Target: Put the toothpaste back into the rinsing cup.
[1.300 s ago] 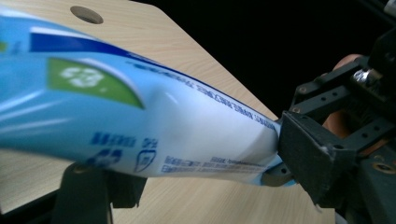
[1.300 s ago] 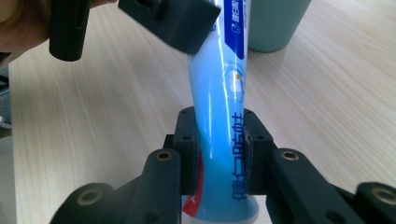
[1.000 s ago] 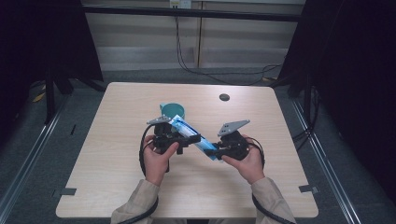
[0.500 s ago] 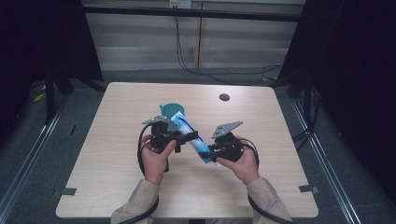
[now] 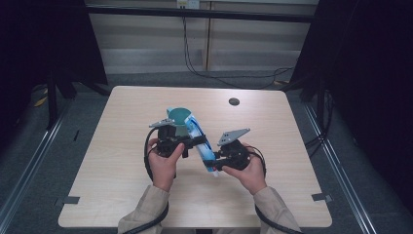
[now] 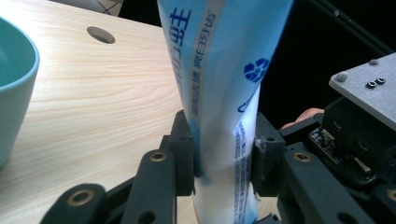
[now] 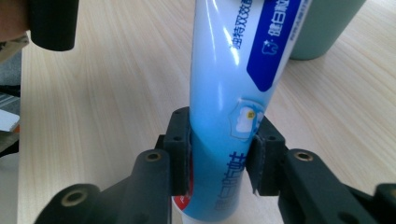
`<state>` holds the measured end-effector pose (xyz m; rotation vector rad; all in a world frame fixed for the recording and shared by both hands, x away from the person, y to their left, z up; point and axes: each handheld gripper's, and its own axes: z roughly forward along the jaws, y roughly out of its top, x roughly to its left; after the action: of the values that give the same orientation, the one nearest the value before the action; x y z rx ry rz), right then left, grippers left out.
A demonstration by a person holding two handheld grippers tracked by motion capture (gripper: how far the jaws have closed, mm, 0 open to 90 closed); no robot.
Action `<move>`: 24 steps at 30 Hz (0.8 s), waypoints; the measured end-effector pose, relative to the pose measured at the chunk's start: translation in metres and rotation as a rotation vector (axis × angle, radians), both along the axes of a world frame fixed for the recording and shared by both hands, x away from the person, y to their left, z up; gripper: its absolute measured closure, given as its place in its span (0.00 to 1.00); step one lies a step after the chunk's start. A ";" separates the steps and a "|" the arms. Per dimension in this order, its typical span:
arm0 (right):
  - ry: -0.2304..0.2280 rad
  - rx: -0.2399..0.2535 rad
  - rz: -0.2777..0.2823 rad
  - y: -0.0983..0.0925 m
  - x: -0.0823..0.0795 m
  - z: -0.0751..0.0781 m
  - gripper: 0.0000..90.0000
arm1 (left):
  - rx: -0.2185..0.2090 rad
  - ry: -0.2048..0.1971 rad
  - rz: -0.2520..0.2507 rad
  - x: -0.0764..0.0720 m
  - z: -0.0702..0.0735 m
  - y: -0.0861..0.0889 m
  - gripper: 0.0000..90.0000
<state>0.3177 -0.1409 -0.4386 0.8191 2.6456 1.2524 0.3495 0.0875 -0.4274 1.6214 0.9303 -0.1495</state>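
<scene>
A blue and white toothpaste tube is held above the table between both grippers, slanting from the teal cup down toward the person. My left gripper is shut on the tube's upper part, its jaws pinching both sides. My right gripper is shut on the tube's lower part near the red cap, its jaws also pressed to both sides. The cup stands upright on the table just behind the tube, and its base shows in the right gripper view.
The light wooden table has a round dark cable hole at the back right, also visible as a hole in the left gripper view. Dark floor and metal rails surround the table. Black cables trail from both grippers.
The right gripper has drawn slightly left and toward the person, and the tube now slants more steeply. Both grippers stay shut on it.
</scene>
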 end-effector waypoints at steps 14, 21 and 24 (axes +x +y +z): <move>-0.021 0.047 -0.017 -0.007 0.000 0.000 0.34 | 0.051 -0.079 0.008 -0.003 0.024 0.009 0.81; -0.032 0.024 -0.074 -0.032 -0.003 -0.007 0.23 | 0.091 -0.114 0.030 -0.002 0.029 0.016 0.81; -0.030 -0.011 -0.111 -0.044 -0.006 -0.014 0.20 | 0.100 -0.126 0.029 -0.002 0.030 0.018 0.82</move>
<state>0.3118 -0.1849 -0.4530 0.9239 2.5437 1.2123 0.3478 0.1050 -0.3972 1.6879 0.8757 0.0192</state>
